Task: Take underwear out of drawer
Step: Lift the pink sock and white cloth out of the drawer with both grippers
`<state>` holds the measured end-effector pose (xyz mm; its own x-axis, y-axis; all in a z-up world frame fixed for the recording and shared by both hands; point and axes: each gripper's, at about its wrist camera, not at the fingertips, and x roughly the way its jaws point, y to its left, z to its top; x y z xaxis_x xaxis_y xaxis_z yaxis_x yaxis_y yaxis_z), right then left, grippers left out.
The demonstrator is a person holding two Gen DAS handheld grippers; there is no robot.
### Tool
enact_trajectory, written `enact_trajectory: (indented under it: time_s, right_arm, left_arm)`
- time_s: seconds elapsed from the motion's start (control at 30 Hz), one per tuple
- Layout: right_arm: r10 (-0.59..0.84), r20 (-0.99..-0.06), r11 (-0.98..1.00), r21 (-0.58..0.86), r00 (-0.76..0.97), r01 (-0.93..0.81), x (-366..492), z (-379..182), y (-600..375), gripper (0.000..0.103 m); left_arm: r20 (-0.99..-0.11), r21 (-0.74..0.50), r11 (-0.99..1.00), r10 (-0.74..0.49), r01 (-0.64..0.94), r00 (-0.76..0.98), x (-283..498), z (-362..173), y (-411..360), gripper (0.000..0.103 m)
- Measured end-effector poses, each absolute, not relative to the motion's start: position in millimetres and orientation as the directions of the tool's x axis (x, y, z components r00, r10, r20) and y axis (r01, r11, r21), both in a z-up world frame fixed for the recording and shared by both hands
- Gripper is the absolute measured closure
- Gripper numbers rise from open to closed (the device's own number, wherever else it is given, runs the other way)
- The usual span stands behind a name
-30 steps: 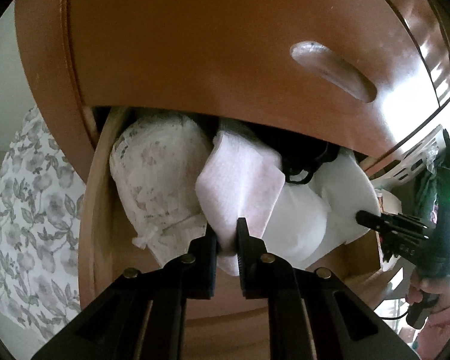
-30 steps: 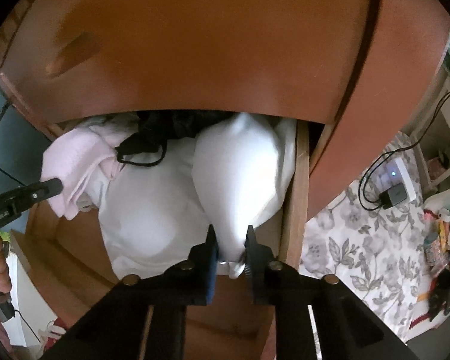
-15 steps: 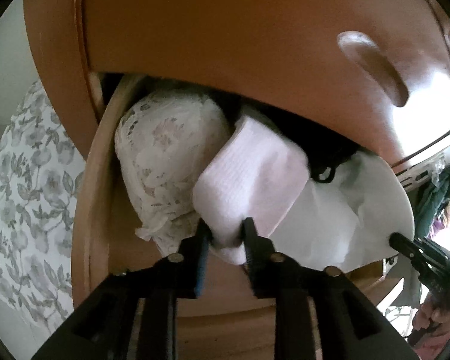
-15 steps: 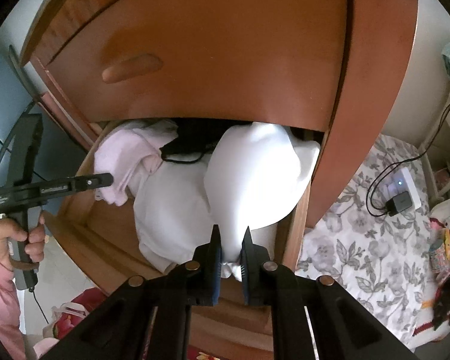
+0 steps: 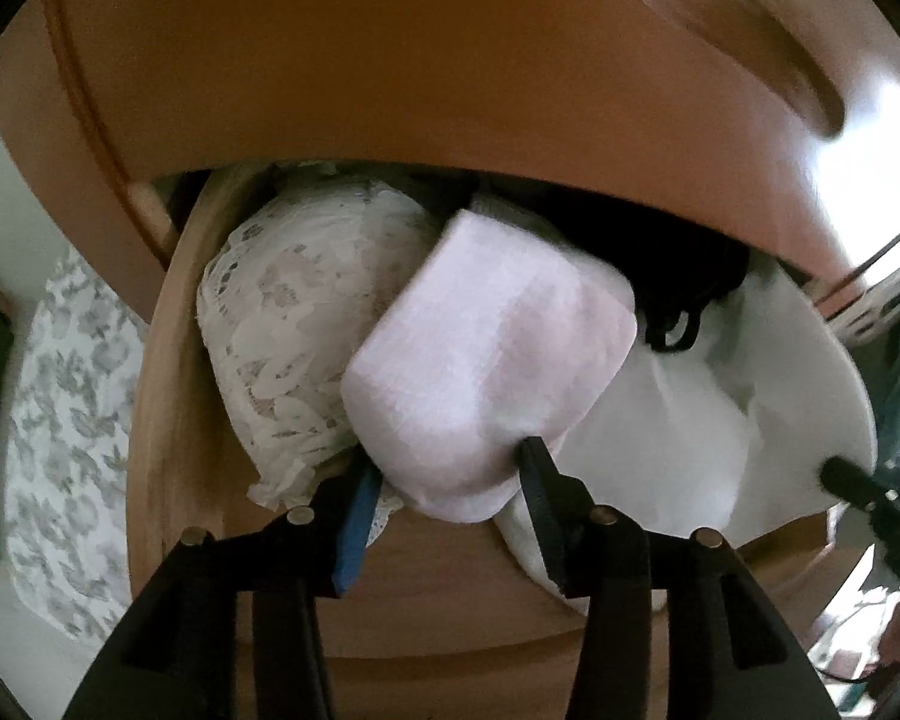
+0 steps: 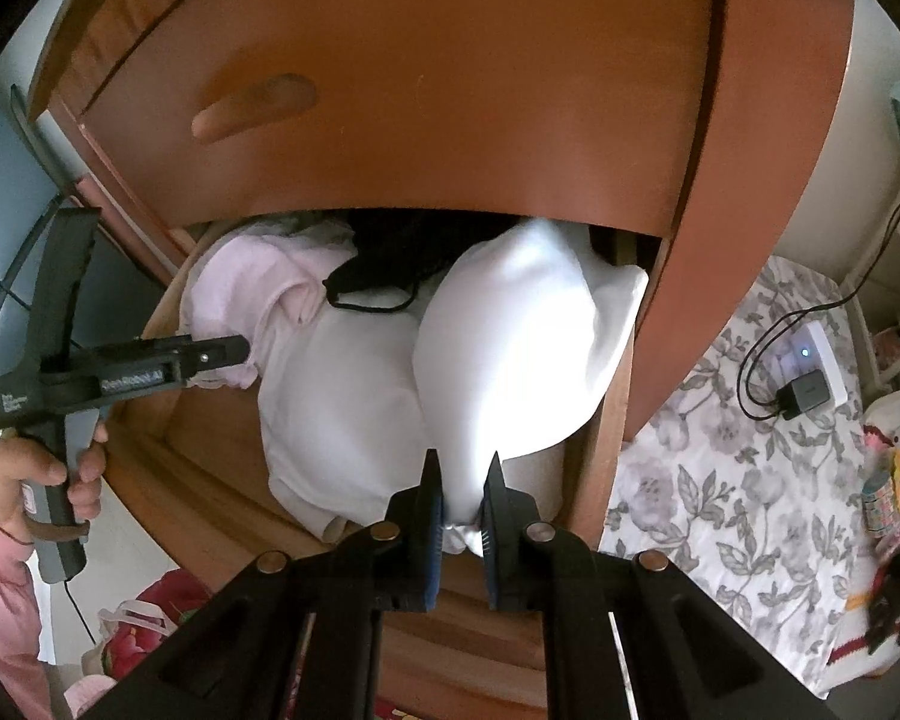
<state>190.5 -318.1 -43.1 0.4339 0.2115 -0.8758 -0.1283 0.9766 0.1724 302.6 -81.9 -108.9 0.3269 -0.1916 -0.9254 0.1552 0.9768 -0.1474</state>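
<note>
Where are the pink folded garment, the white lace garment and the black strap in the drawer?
pink folded garment (image 5: pixel 486 372): left wrist view, middle of its folded face.
white lace garment (image 5: pixel 294 324): left wrist view, its lace top.
black strap (image 6: pixel 369 304): right wrist view, the loop's lower edge.

Pink underwear (image 5: pixel 486 360), white underwear (image 6: pixel 510 348), bunched in open wooden drawer (image 6: pixel 210 480)
</note>
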Motion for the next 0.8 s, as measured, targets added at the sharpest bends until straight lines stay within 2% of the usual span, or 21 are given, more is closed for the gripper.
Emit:
enact_trajectory:
  time_s: [0.03, 0.07, 0.13, 0.27, 0.47, 0.8]
  right_arm:
    - [0.211, -0.877, 0.977, 0.171, 0.432, -0.129, 191, -43, -318, 0.092]
    - [0.209, -0.878, 0.977, 0.170, 0.431, -0.129, 191, -43, -317, 0.092]
    - [0.210, -0.879, 0.977, 0.171, 0.429, -0.128, 191, -44, -317, 0.092]
    - [0.213, -0.878, 0.976, 0.178, 0.428, -0.122, 192, -44, -317, 0.092]
    - [0.270, -0.857, 0.963, 0.240, 0.439, -0.124, 185, -40, -317, 0.092]
    - [0.409, -0.768, 0.909, 0.392, 0.493, -0.142, 165, -8, -325, 0.093]
  left_arm:
    - [-0.931, -0.128, 0.979, -0.174, 0.160, 0.321, 303, -109, -86, 0.058]
    - [-0.931, -0.130, 0.978, -0.178, 0.164, 0.319, 303, -109, -88, 0.067]
    - [-0.931, -0.146, 0.973, -0.196, 0.176, 0.309, 303, -109, -93, 0.079]
    - [-0.923, -0.126, 0.972, -0.189, 0.200, 0.334, 295, -106, -101, 0.087]
    - [-0.879, -0.171, 0.955, -0.259, 0.242, 0.400, 262, -88, -97, 0.090]
    - [-0.792, -0.188, 0.921, -0.347, 0.340, 0.502, 231, -55, -90, 0.091]
